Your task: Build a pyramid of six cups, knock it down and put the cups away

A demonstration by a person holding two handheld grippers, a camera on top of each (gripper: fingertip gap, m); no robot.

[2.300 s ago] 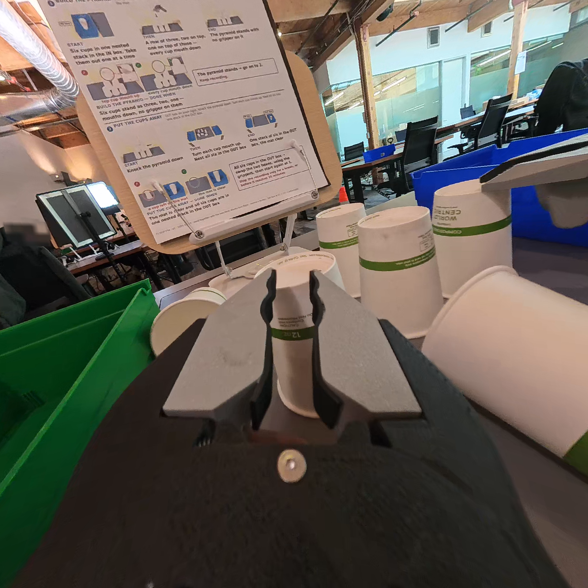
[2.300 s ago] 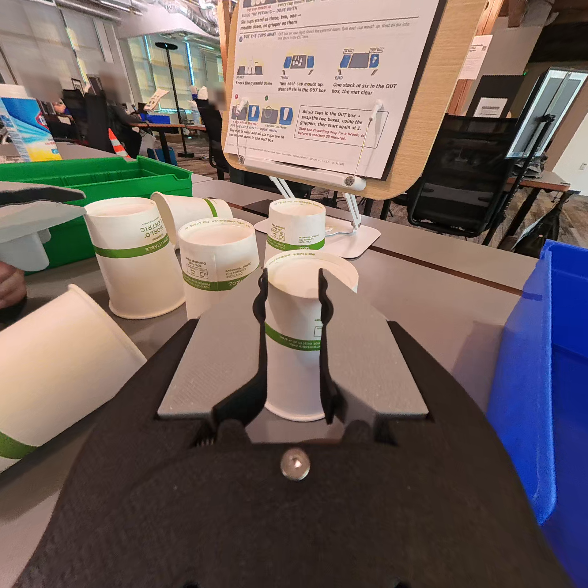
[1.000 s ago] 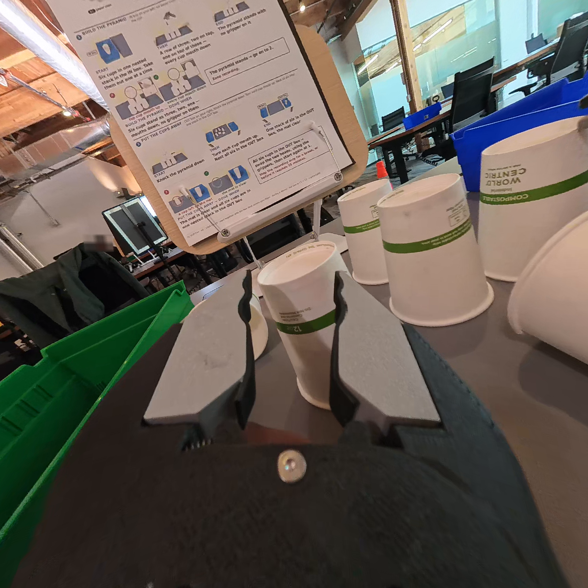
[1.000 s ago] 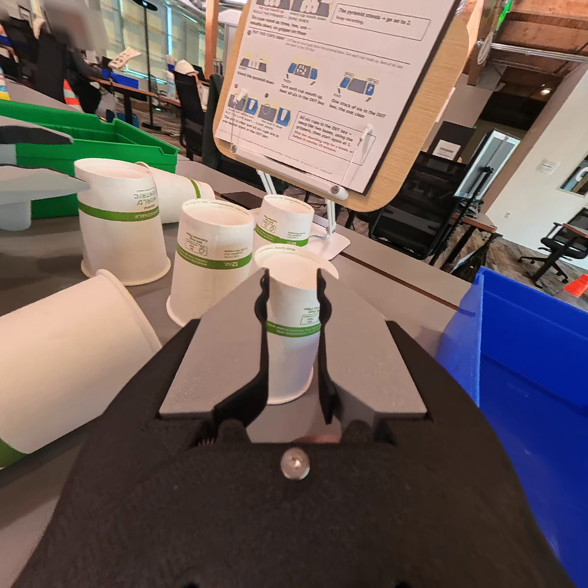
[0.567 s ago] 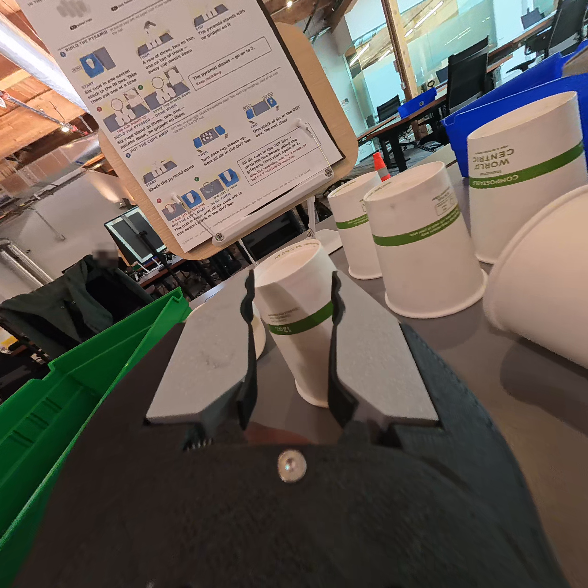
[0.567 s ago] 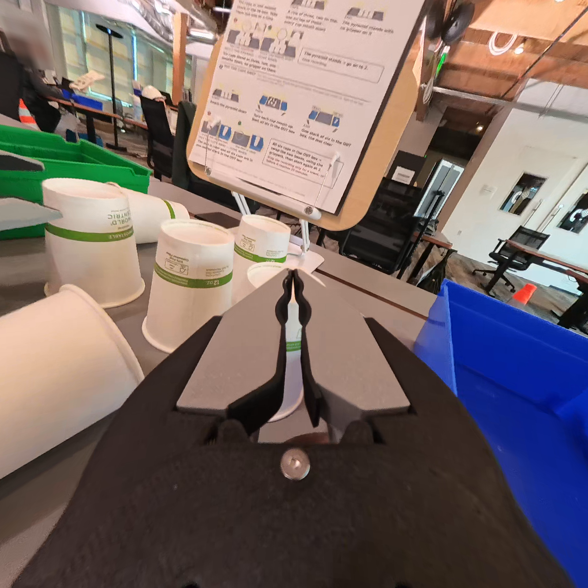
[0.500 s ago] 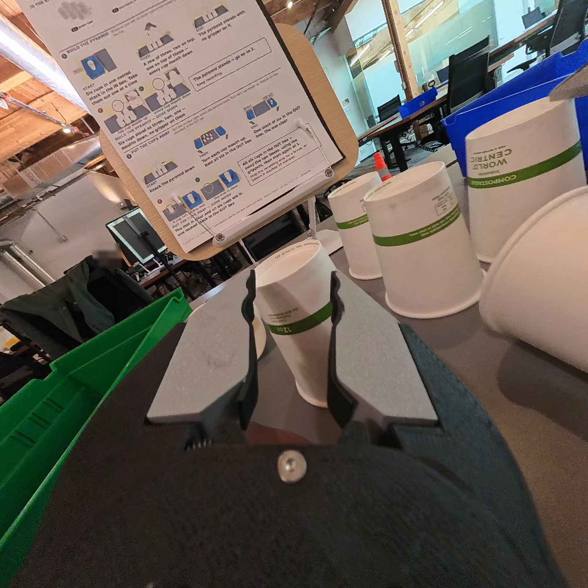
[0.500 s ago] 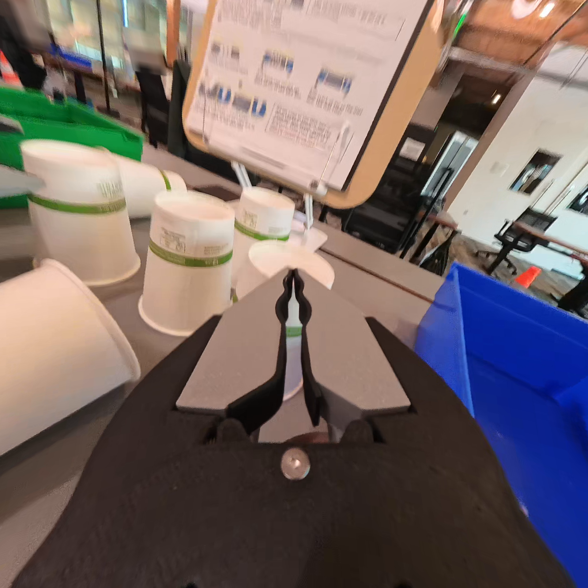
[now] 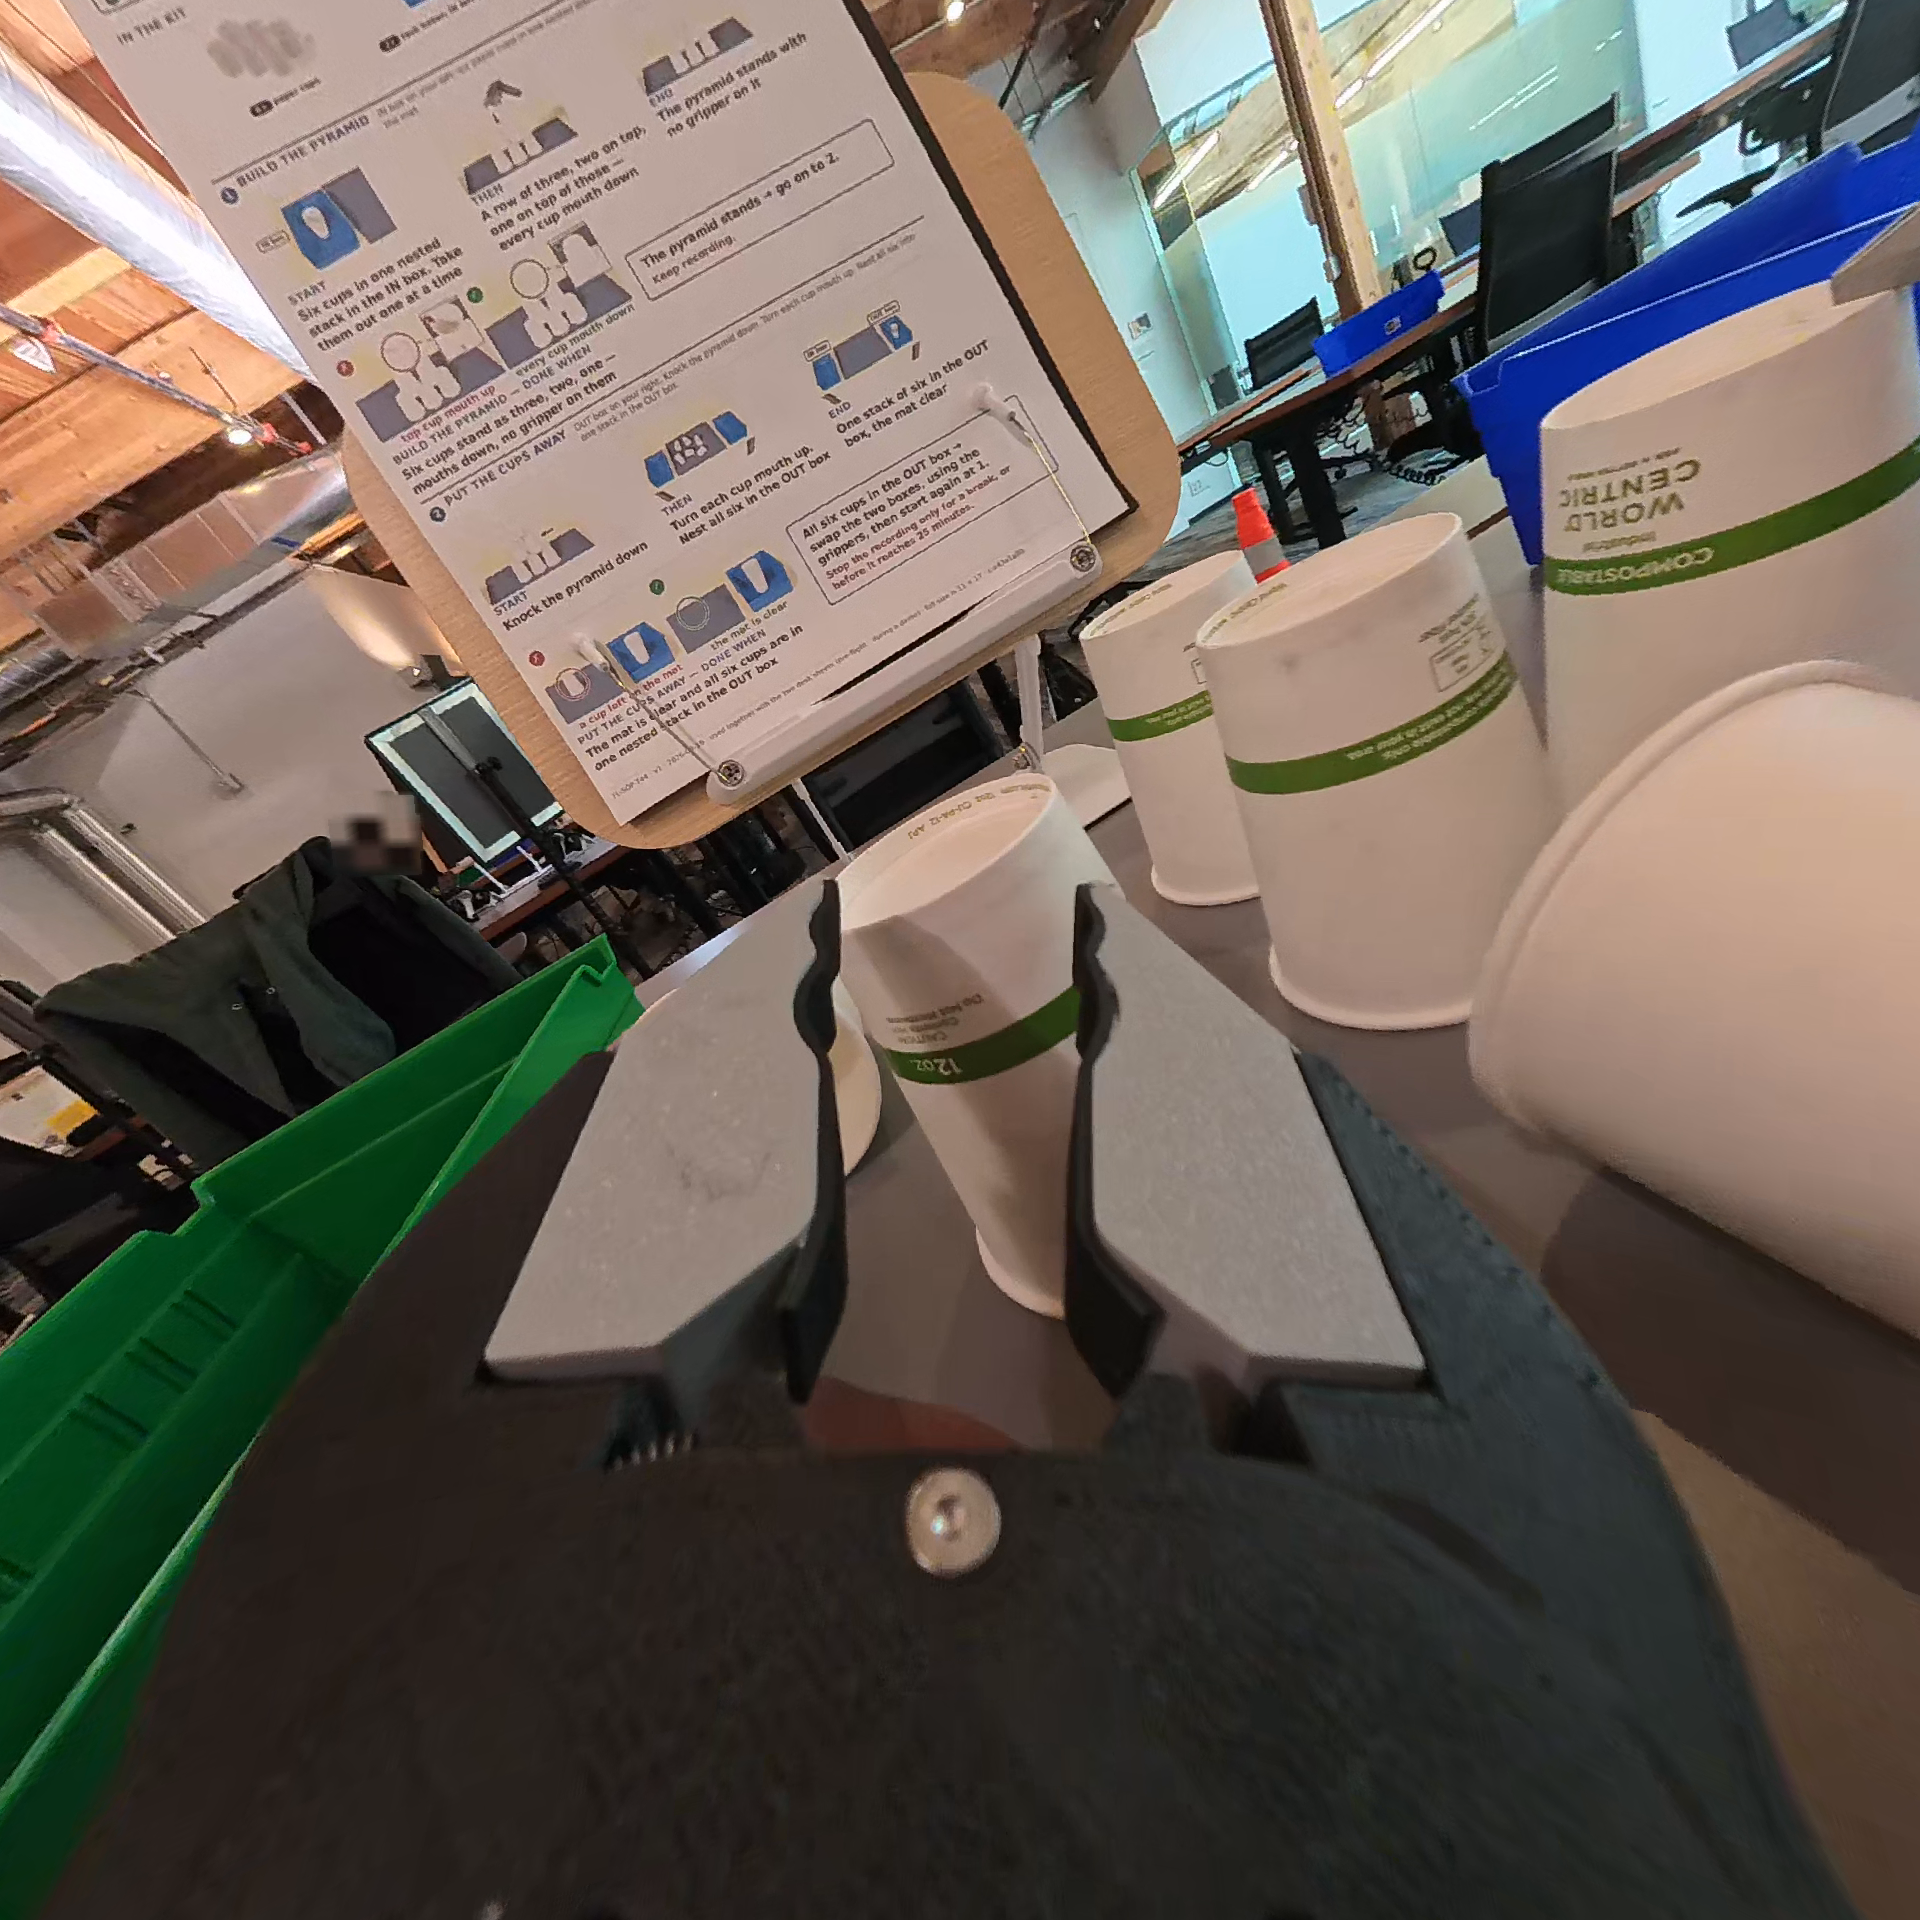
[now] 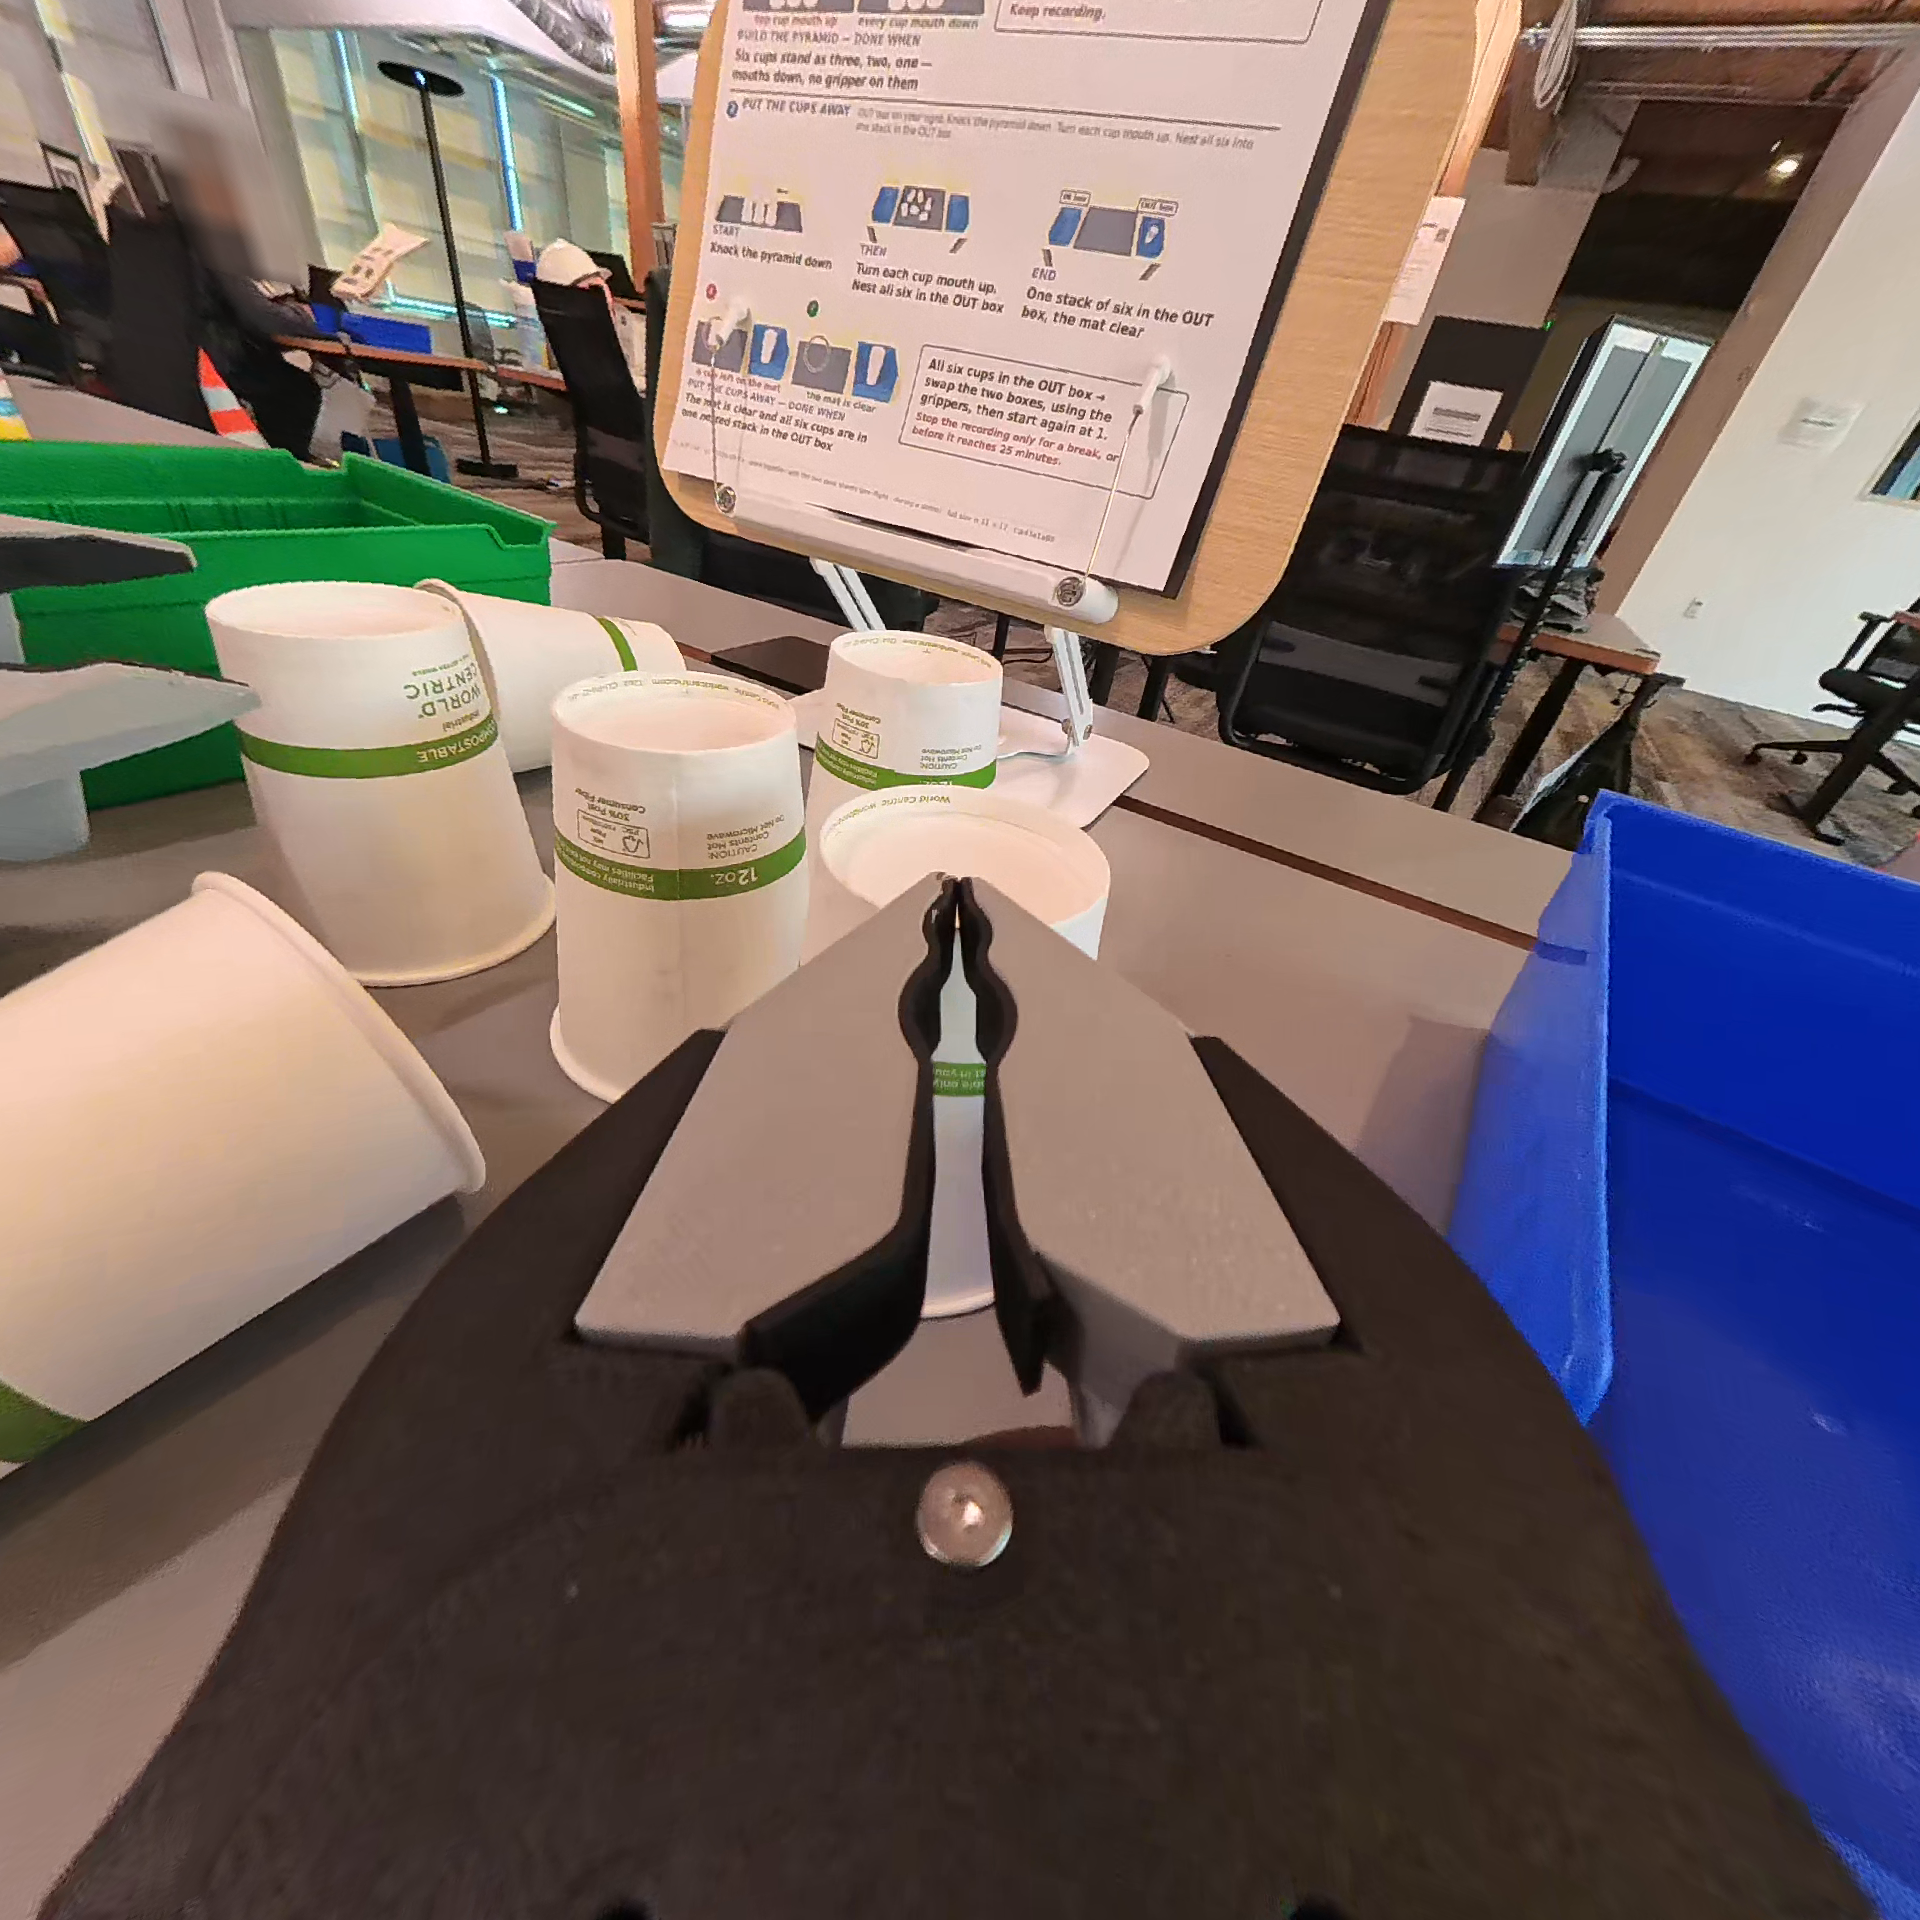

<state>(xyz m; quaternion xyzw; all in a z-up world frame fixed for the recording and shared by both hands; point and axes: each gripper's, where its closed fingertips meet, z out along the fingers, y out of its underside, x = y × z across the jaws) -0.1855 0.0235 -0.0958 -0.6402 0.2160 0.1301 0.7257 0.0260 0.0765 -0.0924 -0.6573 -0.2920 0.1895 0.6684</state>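
Note:
Several white paper cups with green bands are on the grey table (image 10: 1299, 935). My left gripper (image 9: 953, 909) is shut on a mouth-down cup (image 9: 966, 1039), one finger on each side, and the cup leans a little. My right gripper (image 10: 951, 896) is shut and empty, with its tips at the near top edge of another mouth-down cup (image 10: 1039, 883). I cannot tell if they touch it. Other cups stand mouth down (image 10: 675, 883) (image 10: 384, 790) (image 10: 914, 727). One cup lies on its side near the front (image 10: 208, 1143), and another lies farther back (image 10: 561, 665).
A green bin (image 9: 260, 1299) lies along the left and a blue bin (image 10: 1714, 1143) along the right. An instruction board on a stand (image 10: 987, 312) rises behind the cups. The left gripper's fingers (image 10: 104, 686) show at the left edge of the right wrist view.
My right gripper's jaws were open around its cup and have closed; the tips now sit at the cup's top edge. My left jaws have narrowed onto their cup, which leans more.

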